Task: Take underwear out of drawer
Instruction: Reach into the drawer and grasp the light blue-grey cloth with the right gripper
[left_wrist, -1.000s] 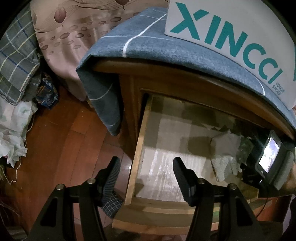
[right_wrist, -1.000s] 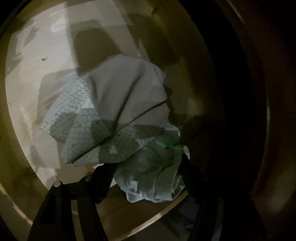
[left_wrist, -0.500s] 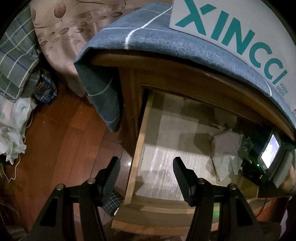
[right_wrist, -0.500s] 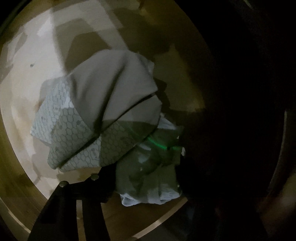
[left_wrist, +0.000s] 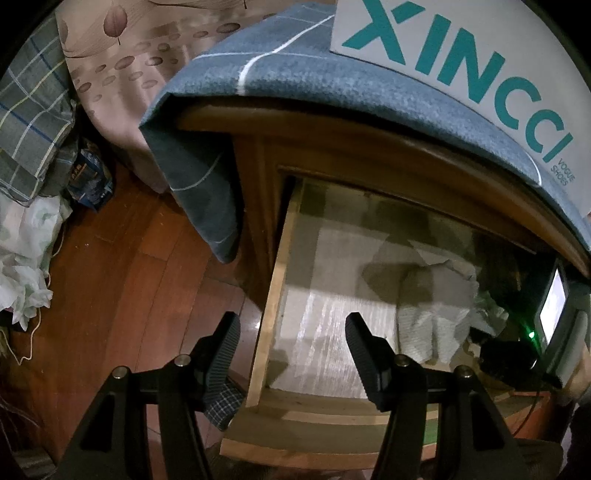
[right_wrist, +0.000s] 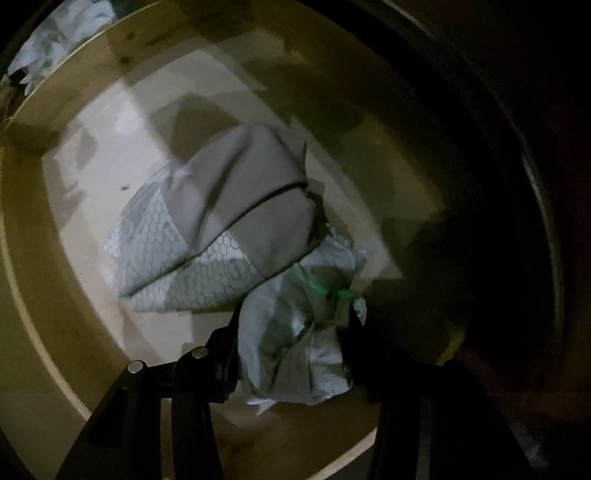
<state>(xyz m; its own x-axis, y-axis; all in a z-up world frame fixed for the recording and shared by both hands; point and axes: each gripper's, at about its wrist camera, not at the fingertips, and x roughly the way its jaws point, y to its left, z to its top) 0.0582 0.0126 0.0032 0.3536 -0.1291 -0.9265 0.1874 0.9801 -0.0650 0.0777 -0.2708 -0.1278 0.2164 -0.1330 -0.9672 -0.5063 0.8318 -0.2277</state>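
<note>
The wooden drawer (left_wrist: 271, 314) stands pulled open under a nightstand. Grey underwear with a honeycomb print (right_wrist: 221, 229) lies on the drawer's pale floor, and it also shows in the left wrist view (left_wrist: 432, 317). A crumpled pale piece of underwear (right_wrist: 299, 332) sits between the fingers of my right gripper (right_wrist: 291, 339), which is closed on it inside the drawer. The right gripper's body (left_wrist: 517, 354) shows at the drawer's right end. My left gripper (left_wrist: 291, 343) is open and empty above the drawer's left front corner.
A blue-grey cloth (left_wrist: 295, 81) drapes over the nightstand top, with a white XINCCI shoe box (left_wrist: 480, 48) on it. The wooden floor (left_wrist: 122, 266) lies to the left, with plaid bedding (left_wrist: 29, 122) and a white crumpled bag (left_wrist: 22, 258) at the far left.
The right gripper has closed on the pale crumpled underwear and shifted within the drawer, and the grey underwear has moved with it. The left gripper has stayed open and drifted slightly.
</note>
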